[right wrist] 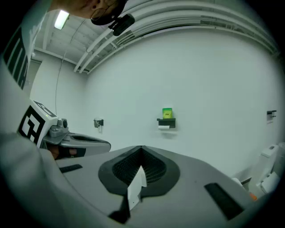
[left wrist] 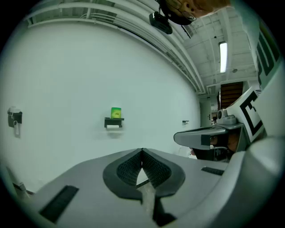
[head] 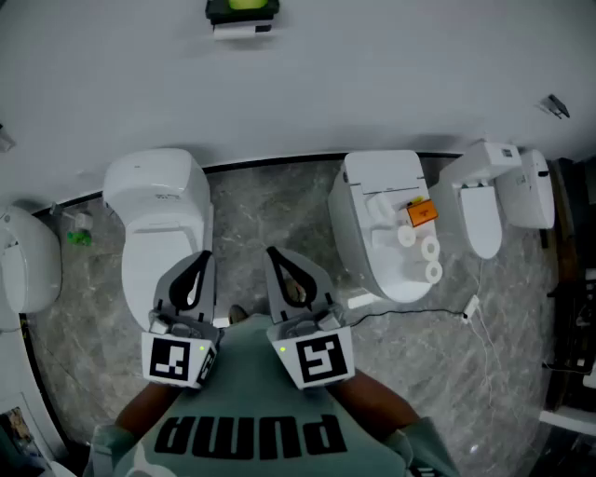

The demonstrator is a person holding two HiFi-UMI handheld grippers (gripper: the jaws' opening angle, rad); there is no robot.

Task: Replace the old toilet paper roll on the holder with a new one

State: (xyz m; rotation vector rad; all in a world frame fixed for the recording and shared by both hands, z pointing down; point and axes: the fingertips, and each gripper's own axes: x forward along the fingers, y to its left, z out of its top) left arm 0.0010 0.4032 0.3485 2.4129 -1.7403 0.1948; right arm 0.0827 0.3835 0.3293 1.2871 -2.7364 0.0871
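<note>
2 claws sit shut and empty, pads pressed tip to tip. The left gripper [head: 197, 265] and the right gripper [head: 281, 265] are held side by side, close to the person's grey-green printed shirt [head: 251, 410]. Both aim nearly level at the plain white wall [head: 372, 84].

High on that wall, well apart from both claws, hangs the black wall-mounted paper holder [head: 242, 19]. It has a white roll [right wrist: 164, 127] under it and a green-yellow cylinder [right wrist: 167, 113] standing on top (what the cylinder is cannot be told).

3 white paper rolls [head: 429, 249] lie in a row on top of the white toilet on the right [head: 372, 186], beside a small orange box [head: 421, 212].

Between the grippers and the wall stand that toilet and another white toilet on the left [head: 154, 200]. A strip of grey marbled floor [head: 265, 205] lies open between them, roughly below the holder. 2 more white fixtures flank them, 1 at the far left [head: 23, 256] and 1 at the far right [head: 494, 200]. A thin cable [head: 410, 317] trails across the floor by the right toilet.
</note>
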